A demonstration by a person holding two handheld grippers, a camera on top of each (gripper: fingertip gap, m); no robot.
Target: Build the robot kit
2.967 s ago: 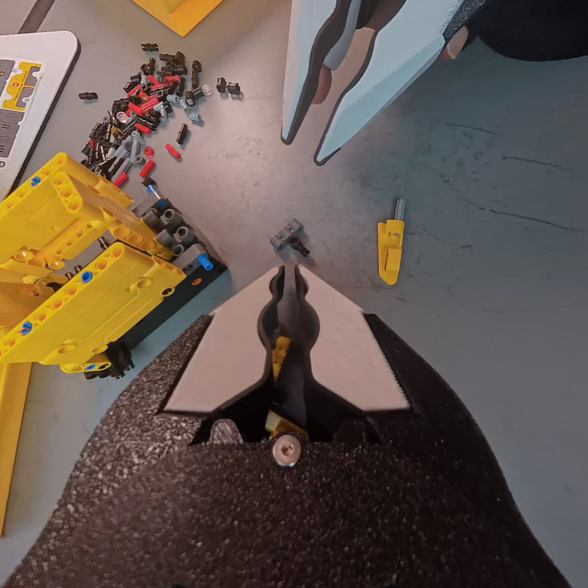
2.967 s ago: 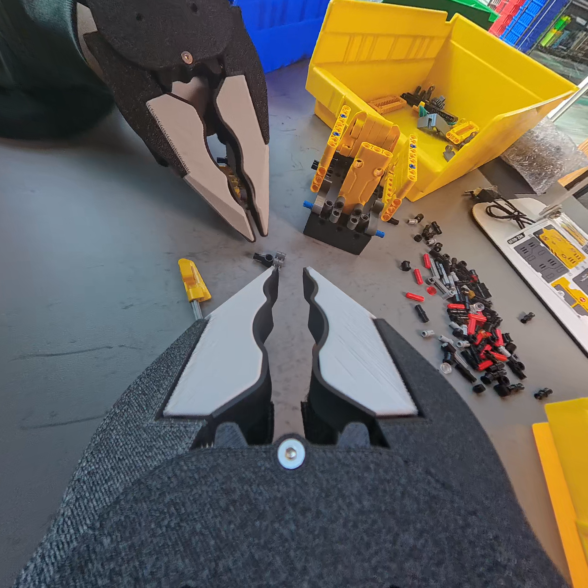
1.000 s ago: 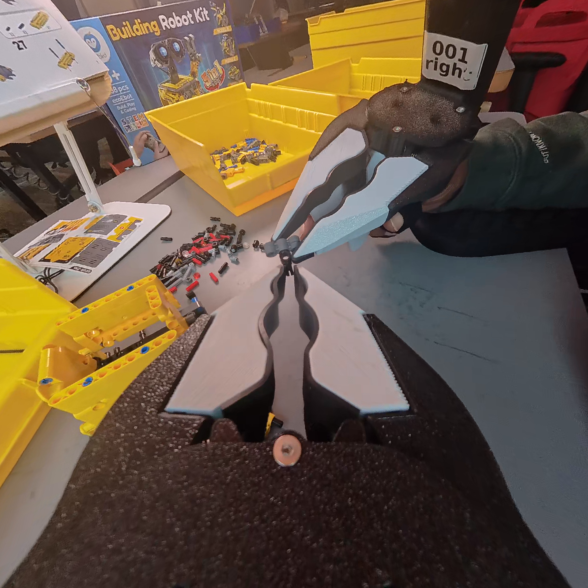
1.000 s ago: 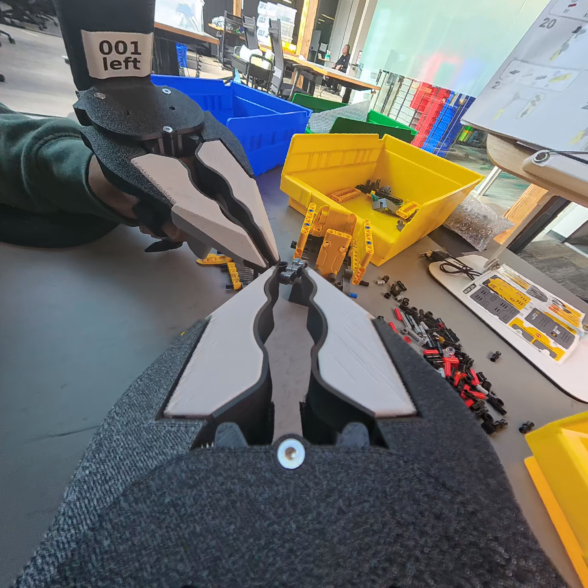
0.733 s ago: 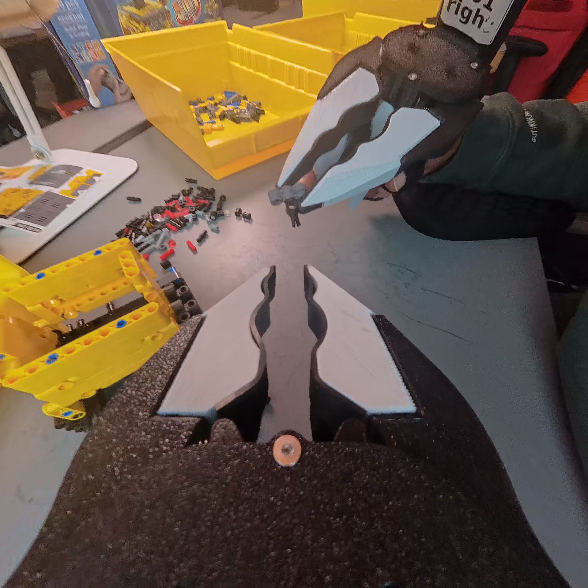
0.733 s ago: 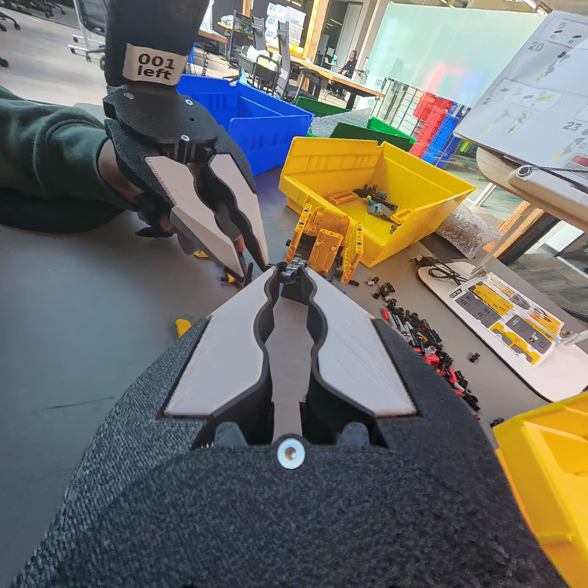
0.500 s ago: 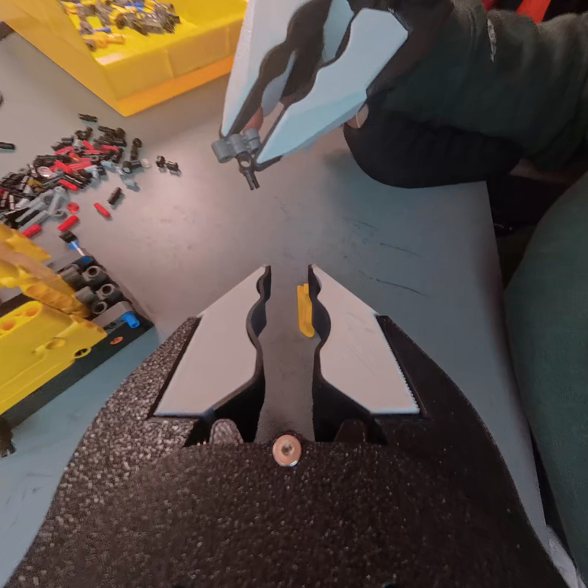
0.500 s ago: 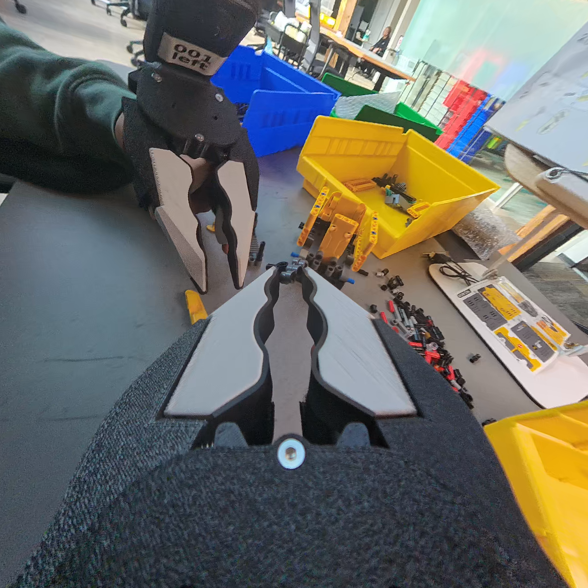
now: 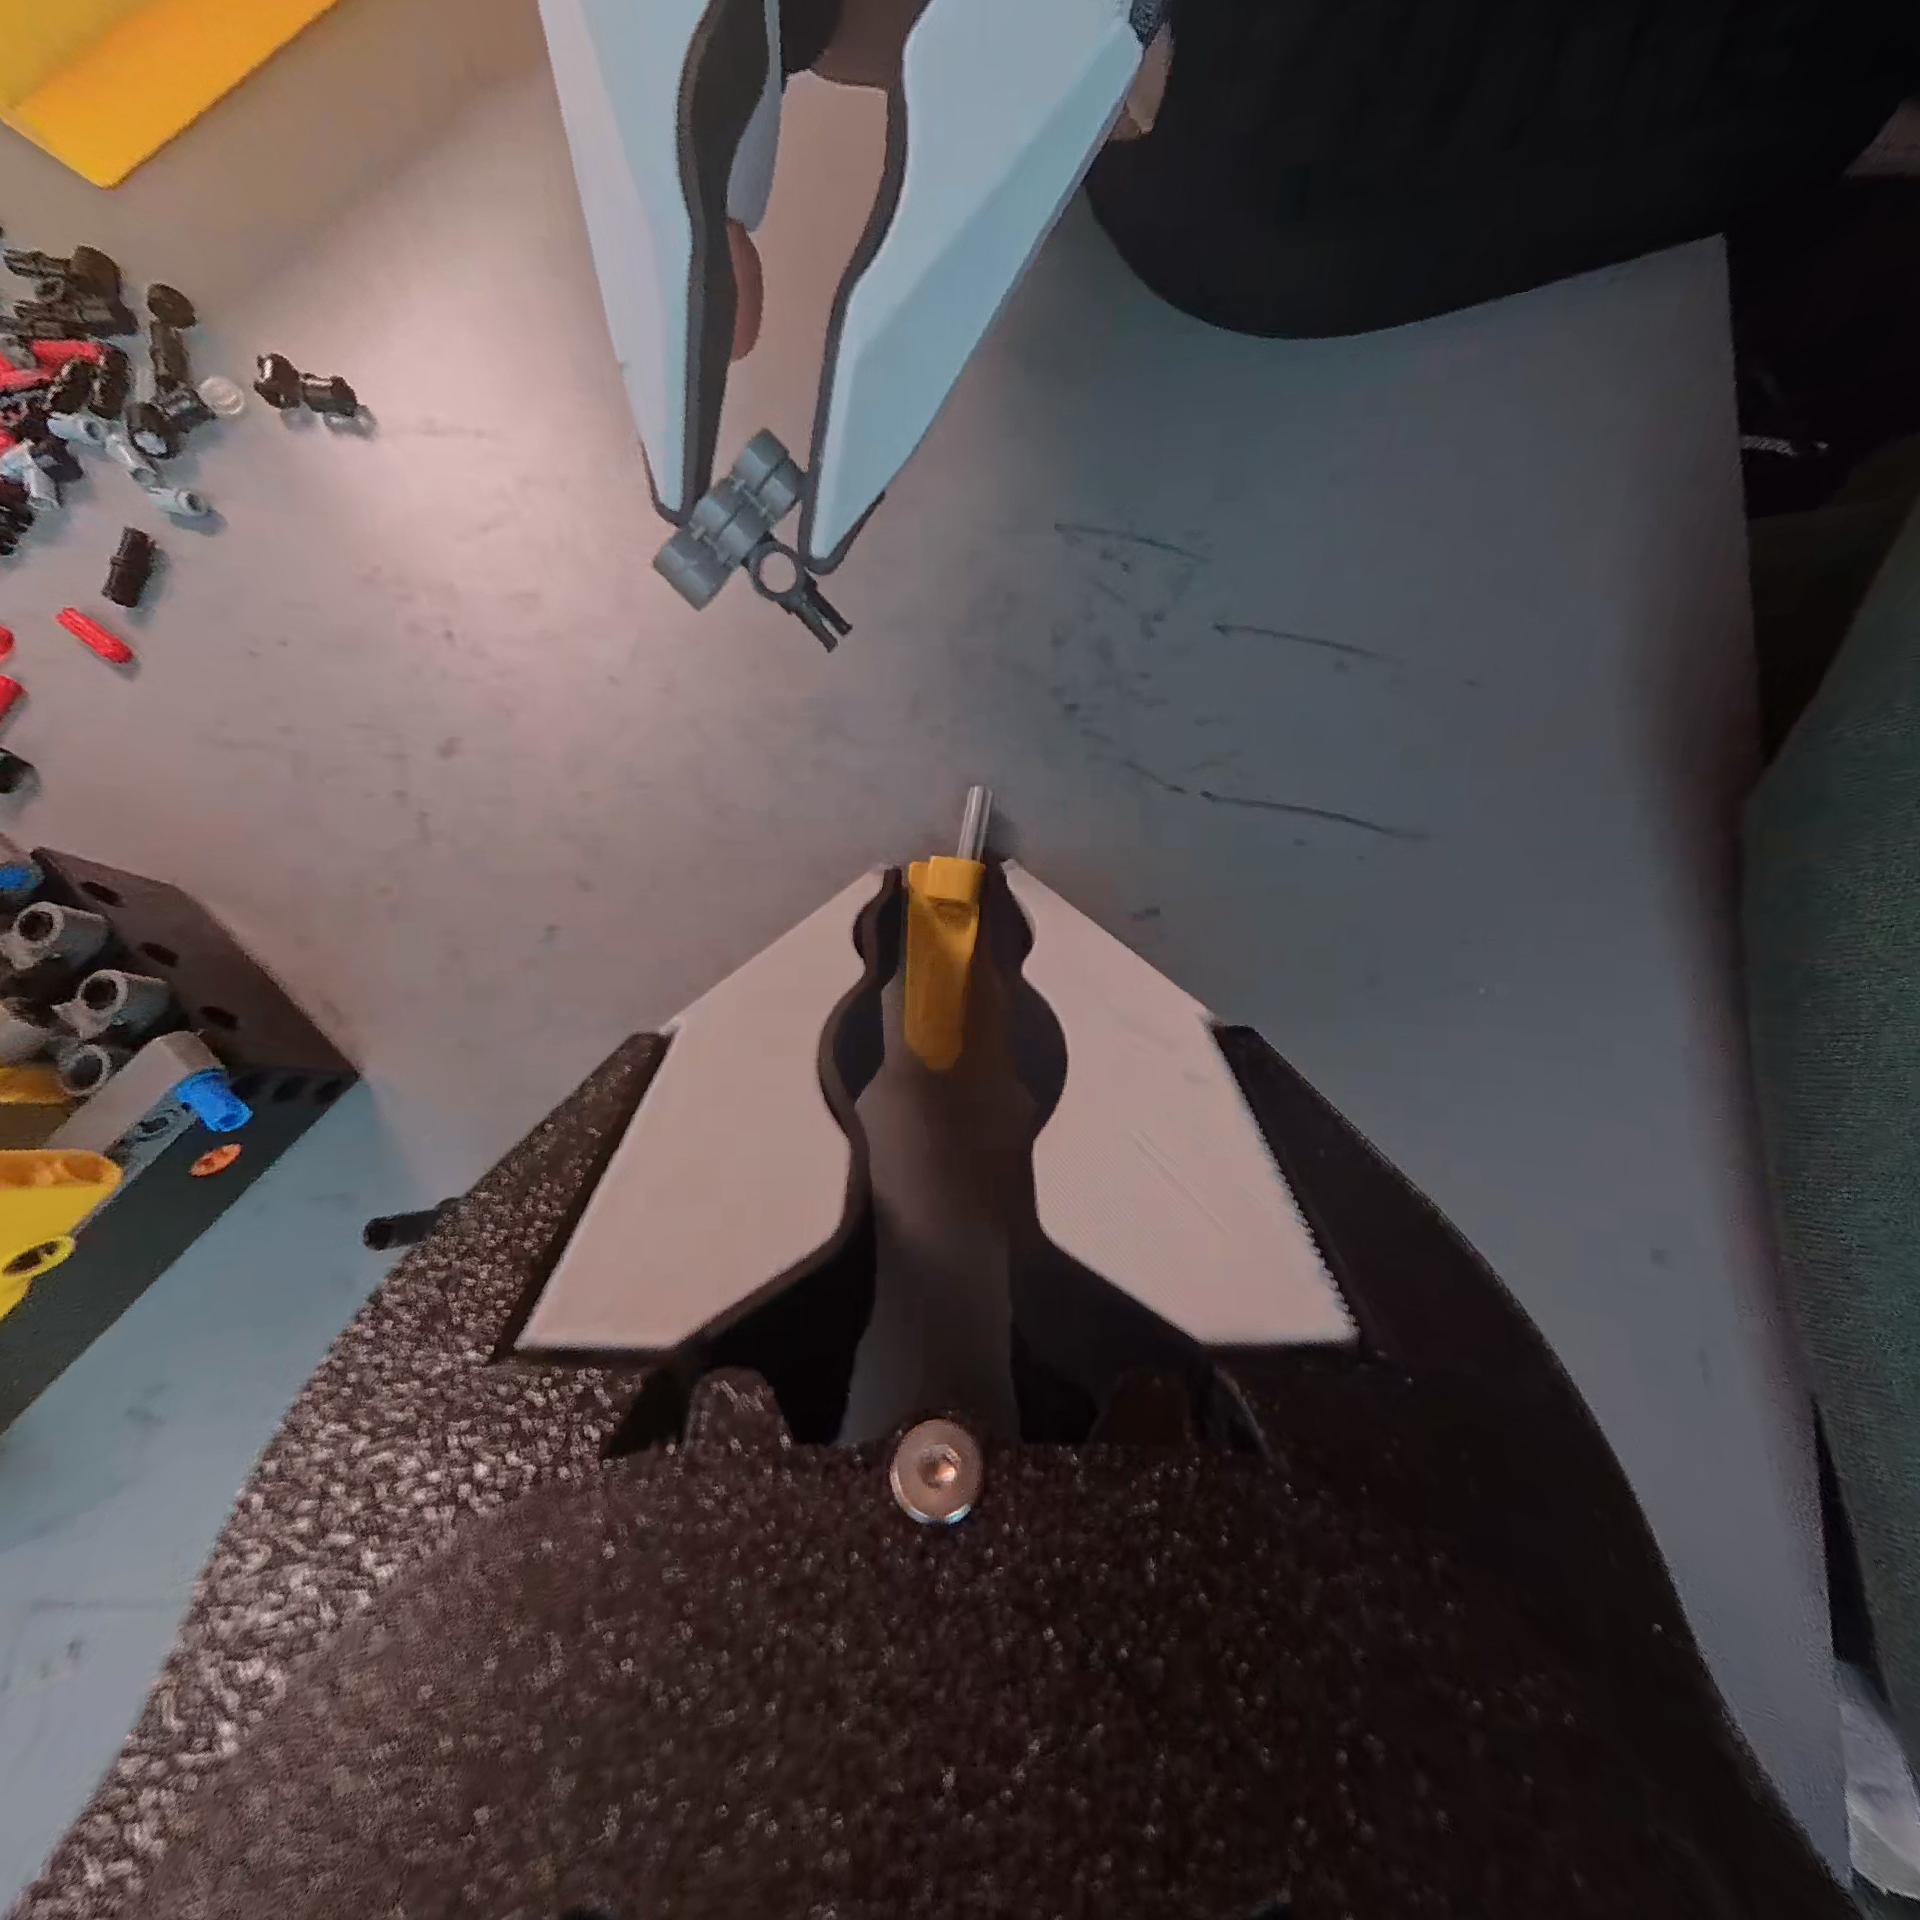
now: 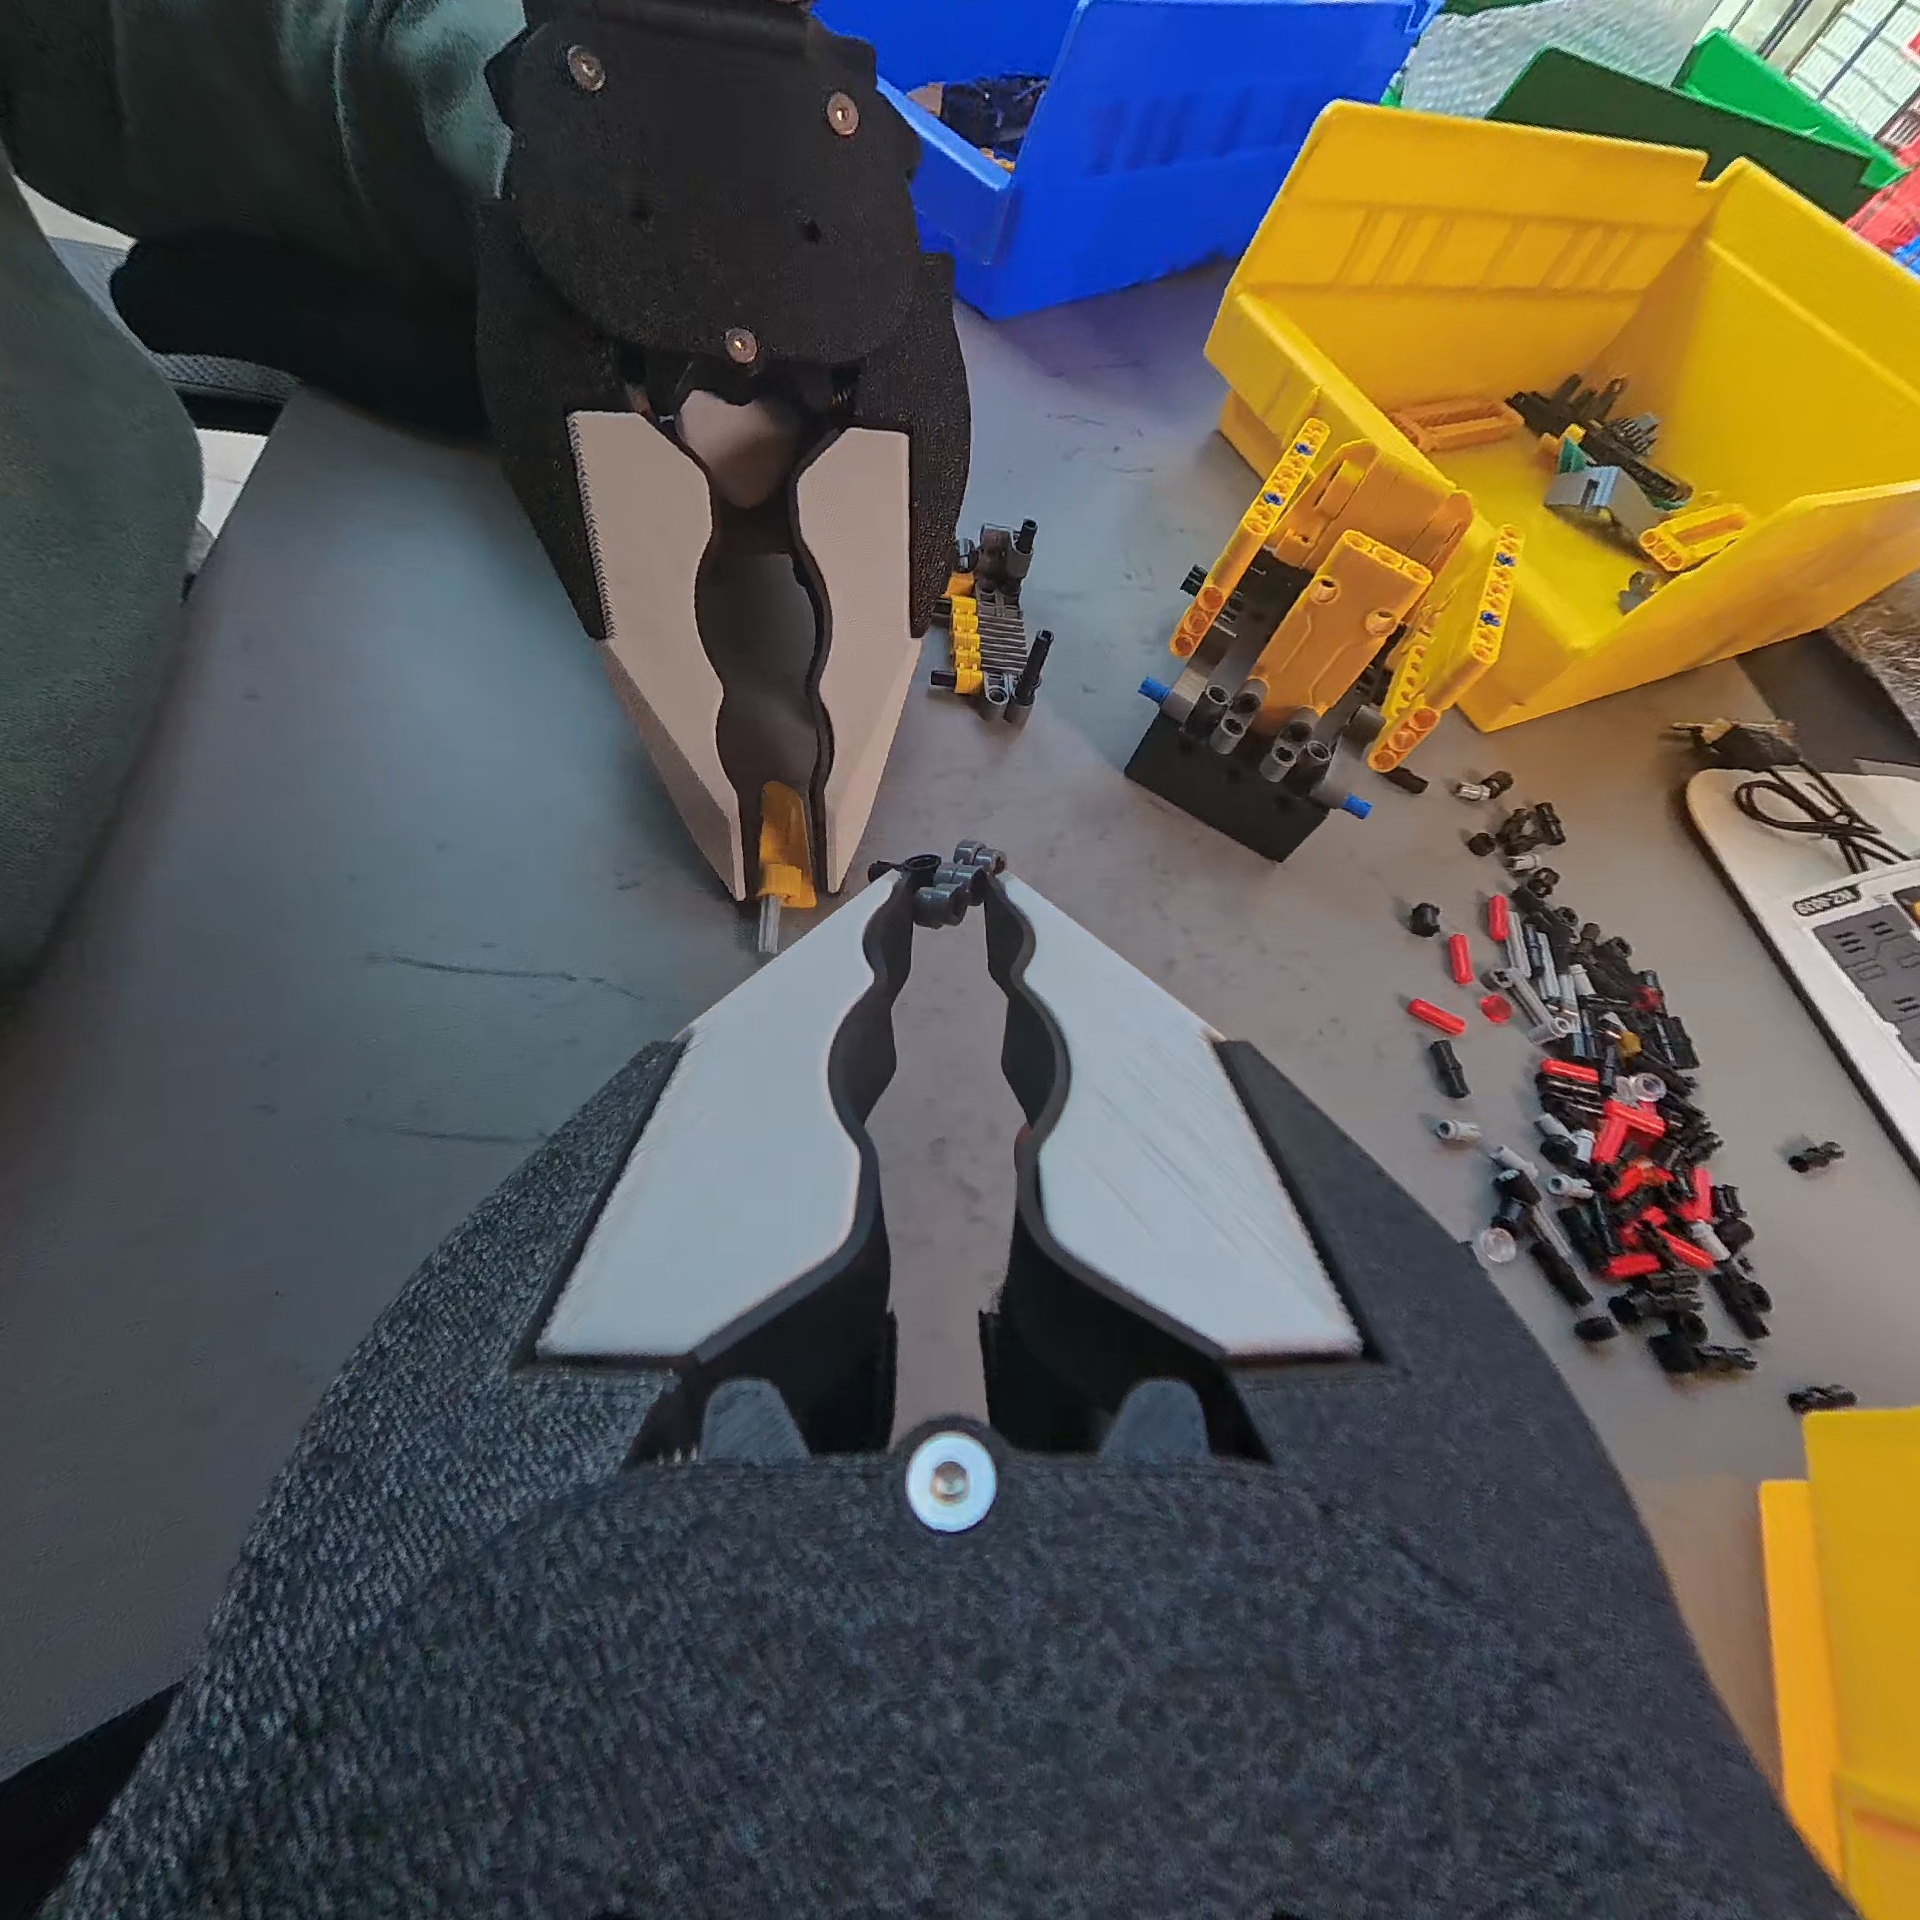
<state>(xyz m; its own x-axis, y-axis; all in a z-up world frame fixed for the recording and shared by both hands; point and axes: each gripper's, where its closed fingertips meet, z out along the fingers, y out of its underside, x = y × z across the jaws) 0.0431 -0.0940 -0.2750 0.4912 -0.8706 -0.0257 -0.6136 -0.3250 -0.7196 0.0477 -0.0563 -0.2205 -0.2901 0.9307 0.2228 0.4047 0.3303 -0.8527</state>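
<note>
My left gripper is shut on a small yellow piece with a grey axle sticking out of its far end, down at the grey table. It also shows in the right wrist view, gripping the yellow piece. My right gripper is shut on a small grey connector with a black pin, held just above the table. In the left wrist view the right gripper hangs above and ahead with the grey connector and black pin.
A yellow and black brick model stands on the table, with a small grey-yellow assembly beside it. Several loose black, red and grey pins lie right. A yellow bin, blue bin and instruction sheet sit behind. There is about 7 cm between the tips of the two grippers.
My left gripper let go of the connector, opened, dropped to the table and closed on the yellow piece. My right gripper kept the grey connector and lowered toward the table.
</note>
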